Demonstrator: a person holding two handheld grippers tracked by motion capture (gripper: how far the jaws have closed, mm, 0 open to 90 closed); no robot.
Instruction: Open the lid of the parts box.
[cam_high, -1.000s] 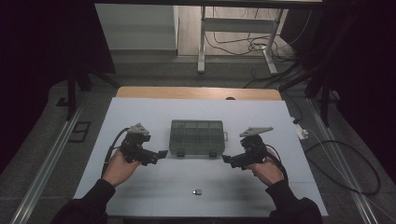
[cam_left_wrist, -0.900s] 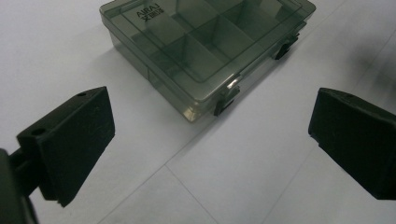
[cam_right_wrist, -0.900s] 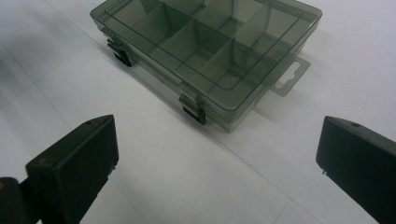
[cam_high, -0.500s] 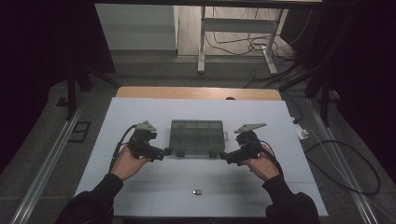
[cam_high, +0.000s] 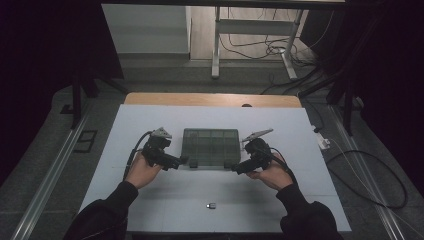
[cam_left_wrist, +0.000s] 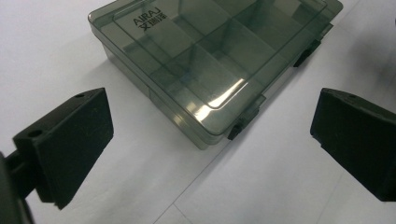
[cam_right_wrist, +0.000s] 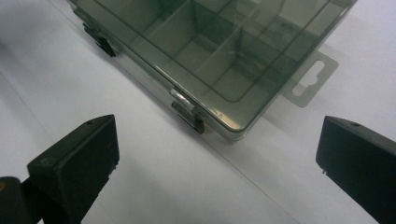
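On the white counter (cam_high: 150, 200): one smoky translucent plastic compartment box (cam_high: 210, 147), lid latched. Your left gripper (cam_high: 183, 160) and right gripper (cam_high: 236, 169) have closed in on its near corners, jaws apart. You now look placed for the latches.

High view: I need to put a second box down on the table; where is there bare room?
The white table is bare left of the left gripper, right of the right gripper, and behind the compartment box. The box's near edge is crowded, and a small part lies near the front.
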